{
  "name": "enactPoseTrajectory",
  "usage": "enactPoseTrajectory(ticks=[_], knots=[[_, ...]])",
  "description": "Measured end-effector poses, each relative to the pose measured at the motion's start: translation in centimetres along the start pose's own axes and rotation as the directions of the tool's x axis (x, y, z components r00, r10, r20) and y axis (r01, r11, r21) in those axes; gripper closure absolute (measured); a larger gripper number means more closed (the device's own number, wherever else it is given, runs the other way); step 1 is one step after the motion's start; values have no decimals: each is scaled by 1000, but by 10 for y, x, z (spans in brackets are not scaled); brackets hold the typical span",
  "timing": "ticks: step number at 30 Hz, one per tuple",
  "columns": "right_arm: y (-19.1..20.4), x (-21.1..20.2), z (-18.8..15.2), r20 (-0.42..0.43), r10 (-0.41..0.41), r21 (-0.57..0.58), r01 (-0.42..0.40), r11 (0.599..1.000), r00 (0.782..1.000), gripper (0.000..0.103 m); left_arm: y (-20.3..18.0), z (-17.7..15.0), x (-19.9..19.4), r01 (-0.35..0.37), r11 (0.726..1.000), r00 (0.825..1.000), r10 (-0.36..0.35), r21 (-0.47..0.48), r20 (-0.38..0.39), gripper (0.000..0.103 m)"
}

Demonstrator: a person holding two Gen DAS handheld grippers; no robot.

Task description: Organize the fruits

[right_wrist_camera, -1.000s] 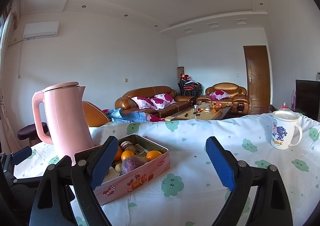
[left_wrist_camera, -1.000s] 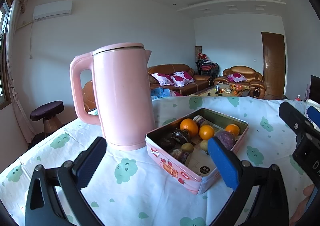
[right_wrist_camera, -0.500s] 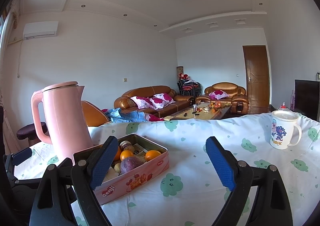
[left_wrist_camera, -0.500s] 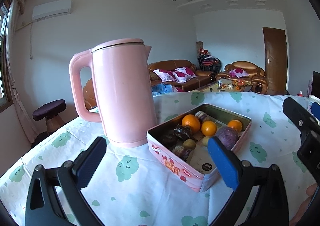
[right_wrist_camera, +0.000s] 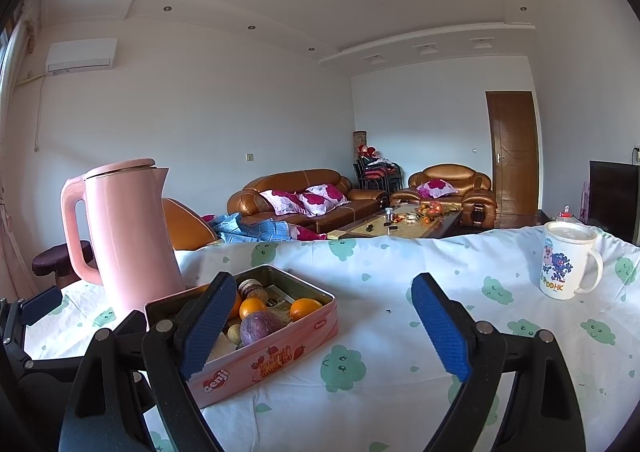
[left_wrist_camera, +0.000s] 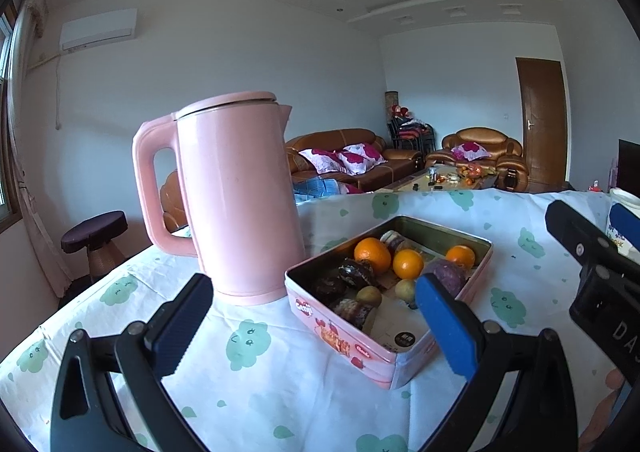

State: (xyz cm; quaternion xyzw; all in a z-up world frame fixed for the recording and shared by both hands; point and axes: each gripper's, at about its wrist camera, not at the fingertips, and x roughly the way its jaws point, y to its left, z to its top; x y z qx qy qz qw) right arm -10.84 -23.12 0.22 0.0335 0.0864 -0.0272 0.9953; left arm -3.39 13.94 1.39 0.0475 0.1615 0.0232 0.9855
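Note:
A pink tin box [left_wrist_camera: 352, 344] sits on the table and holds several fruits: oranges [left_wrist_camera: 373, 254], a purple fruit [left_wrist_camera: 448, 272], dark passion fruits [left_wrist_camera: 356, 272] and small yellow-green fruits. It also shows in the right wrist view [right_wrist_camera: 264, 362]. My left gripper [left_wrist_camera: 316, 326] is open and empty, just in front of the tin's near corner. My right gripper [right_wrist_camera: 324, 326] is open and empty, to the right of the tin, its left finger overlapping the tin in view.
A tall pink kettle [left_wrist_camera: 236, 203] stands left of the tin, close behind it. A white cartoon mug [right_wrist_camera: 566, 260] stands at the far right of the table. The tablecloth [right_wrist_camera: 400, 268] is white with green prints. Sofas and a coffee table lie beyond.
The left gripper's view has shifted slightly; the kettle and tin sit a little further right and lower. The right gripper has barely moved. Both stay open.

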Motion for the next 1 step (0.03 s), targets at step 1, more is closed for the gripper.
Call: enactPoseTrajectory(ticks=[1], knots=[[0, 1, 0, -3, -3, 0, 3, 1000, 1000, 12, 0, 0, 0, 0, 1000, 1000, 0, 1, -2, 0]])
